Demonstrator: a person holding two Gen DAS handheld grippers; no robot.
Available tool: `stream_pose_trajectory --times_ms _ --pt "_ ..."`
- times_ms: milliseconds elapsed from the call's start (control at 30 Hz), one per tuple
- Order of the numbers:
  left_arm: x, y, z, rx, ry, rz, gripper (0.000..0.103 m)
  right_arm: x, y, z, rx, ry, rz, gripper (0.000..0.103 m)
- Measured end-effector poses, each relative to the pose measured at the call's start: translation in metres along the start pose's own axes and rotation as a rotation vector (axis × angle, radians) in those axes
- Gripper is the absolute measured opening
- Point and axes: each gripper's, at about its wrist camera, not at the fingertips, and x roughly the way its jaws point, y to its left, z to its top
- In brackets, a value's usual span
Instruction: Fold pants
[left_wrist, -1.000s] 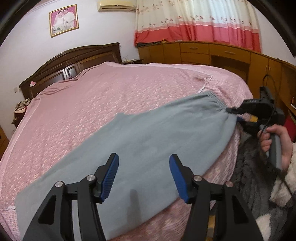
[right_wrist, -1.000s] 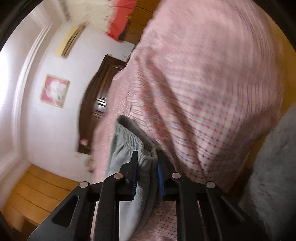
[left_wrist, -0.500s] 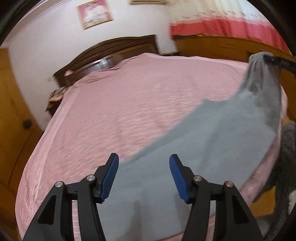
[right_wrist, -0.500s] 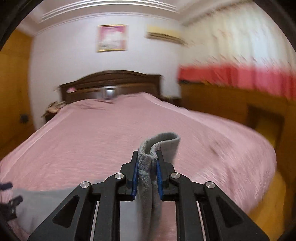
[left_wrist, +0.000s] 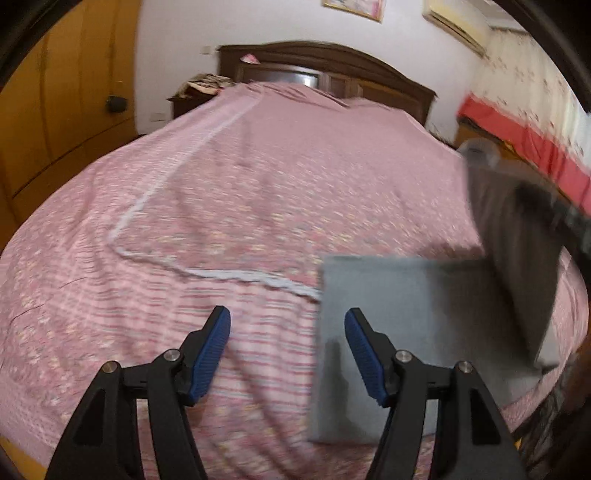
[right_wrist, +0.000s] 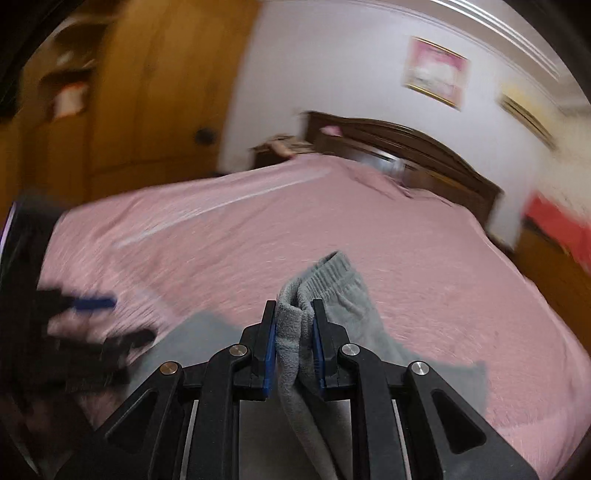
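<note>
Right hand-held gripper (right_wrist: 294, 325) is what I worry about most: its blue pads are pinched on a bunched fold of the grey pants (right_wrist: 325, 295) at the elastic waistband, and that end is lifted clear of the pink bed (right_wrist: 424, 266) while the rest hangs down and trails back onto the sheet. I see only a small bite of ribbed cloth between the pads, so my judgement is that a fast swing could drag it out and drop the waistband short of where the fold should land. Left hand-held gripper (left_wrist: 287, 334) stands wide with nothing between its pads, its jaws having just opened a little further, and it hovers over the bedspread just beside the near straight edge of the pants (left_wrist: 388, 314), which lie flat at the lower right of the bed (left_wrist: 258, 177) in that view. Since that side is unpinned, I think the lower layer could slide or wrinkle as the raised part comes across, giving a skewed fold with the edges out of line. Both views are smeared, so I cannot tell how evenly the hanging cloth is draped, and I would also mind the two tools meeting, as the left one shows as a dark blur close to the cloth in the right view.
</note>
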Motion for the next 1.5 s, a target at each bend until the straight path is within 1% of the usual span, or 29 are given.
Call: stream_pose_trajectory --times_ms 33,67,133,200,300,367,433,567,667,733,767,867,900,967,1033,1067,1100,1133,1167,1200,1233,1267,1300,1333,1367,1400,1433,1467,1500 --pt "-0.001 0.005 -0.003 -0.021 0.003 0.024 0.068 0.002 0.011 -0.002 -0.050 -0.007 0.002 0.017" --pt "-0.001 0.017 -0.005 -0.065 0.022 0.054 0.068 0.004 0.020 -0.005 -0.092 -0.009 0.005 0.017" --pt "0.001 0.027 -0.004 -0.130 0.048 0.068 0.068 0.009 0.038 -0.008 -0.161 0.000 0.024 0.017" --pt "-0.004 0.045 -0.005 -0.196 0.046 0.041 0.068 0.012 0.055 -0.010 -0.208 0.011 0.035 0.017" --pt "-0.014 0.059 -0.010 -0.263 0.028 0.008 0.068 0.015 0.076 -0.019 -0.262 0.040 0.028 0.017" --pt "-0.014 0.064 -0.010 -0.267 0.040 0.003 0.068 0.015 0.080 -0.022 -0.282 0.056 0.027 0.017" --pt "-0.015 0.062 -0.011 -0.254 0.047 0.007 0.068 0.010 0.093 -0.027 -0.314 0.053 0.010 0.017" --pt "-0.015 0.054 -0.008 -0.232 0.036 -0.001 0.068 0.008 0.109 -0.031 -0.363 0.050 0.026 0.018" --pt "-0.014 0.054 -0.012 -0.245 0.041 0.005 0.068 0.016 0.109 -0.036 -0.326 0.085 0.047 0.018" --pt "-0.016 0.054 -0.019 -0.249 0.058 0.030 0.068 0.019 0.109 -0.038 -0.309 0.086 0.049 0.018" --pt "-0.015 0.056 -0.020 -0.253 0.062 0.031 0.068 0.020 0.110 -0.039 -0.307 0.087 0.056 0.019" --pt "-0.015 0.060 -0.024 -0.270 0.068 0.029 0.068 0.020 0.111 -0.040 -0.283 0.093 0.105 0.023" --pt "-0.016 0.062 -0.025 -0.281 0.068 0.025 0.068 0.021 0.111 -0.041 -0.265 0.092 0.133 0.026" --pt "-0.018 0.065 -0.026 -0.299 0.064 0.014 0.068 0.022 0.111 -0.041 -0.225 0.095 0.194 0.028" --pt "-0.019 0.071 -0.023 -0.316 0.061 0.000 0.068 0.022 0.110 -0.039 -0.166 0.102 0.231 0.030" --pt "-0.020 0.072 -0.023 -0.322 0.060 -0.004 0.068 0.015 0.101 -0.036 -0.085 0.081 0.296 0.029" --pt "-0.022 0.074 -0.023 -0.327 0.059 -0.006 0.068 0.001 0.084 -0.034 0.026 0.008 0.425 0.030" --pt "-0.023 0.077 -0.023 -0.329 0.060 -0.006 0.068 -0.009 0.068 -0.034 0.111 -0.042 0.545 0.030" --pt "-0.022 0.080 -0.022 -0.326 0.060 -0.001 0.074 -0.012 0.059 -0.035 0.151 -0.048 0.604 0.032" --pt "-0.026 0.086 -0.019 -0.351 0.023 -0.061 0.079 -0.013 0.049 -0.036 0.172 -0.039 0.635 0.035" --pt "-0.026 0.087 -0.015 -0.359 0.006 -0.092 0.081 -0.013 0.037 -0.038 0.179 -0.005 0.636 0.035" --pt "-0.031 0.086 -0.015 -0.349 -0.013 -0.090 0.081 -0.013 0.023 -0.041 0.189 0.031 0.624 0.035" --pt "-0.035 0.084 -0.016 -0.335 -0.031 -0.049 0.081 -0.014 0.007 -0.044 0.209 0.055 0.621 0.035" --pt "-0.036 0.081 -0.016 -0.317 -0.039 -0.019 0.081 -0.018 -0.021 -0.050 0.252 0.076 0.633 0.035" --pt "-0.037 0.077 -0.015 -0.292 -0.043 -0.005 0.081 -0.023 -0.047 -0.055 0.288 0.084 0.638 0.036" --pt "-0.036 0.073 -0.015 -0.266 -0.040 -0.005 0.081 -0.028 -0.070 -0.060 0.318 0.090 0.636 0.037" --pt "-0.034 0.068 -0.015 -0.242 -0.035 -0.008 0.081 -0.035 -0.106 -0.068 0.365 0.095 0.614 0.039" --pt "-0.033 0.063 -0.015 -0.223 -0.034 -0.010 0.081 -0.038 -0.133 -0.076 0.404 0.101 0.595 0.048" --pt "-0.032 0.057 -0.015 -0.195 -0.036 -0.012 0.081 -0.039 -0.171 -0.087 0.477 0.126 0.562 0.060"
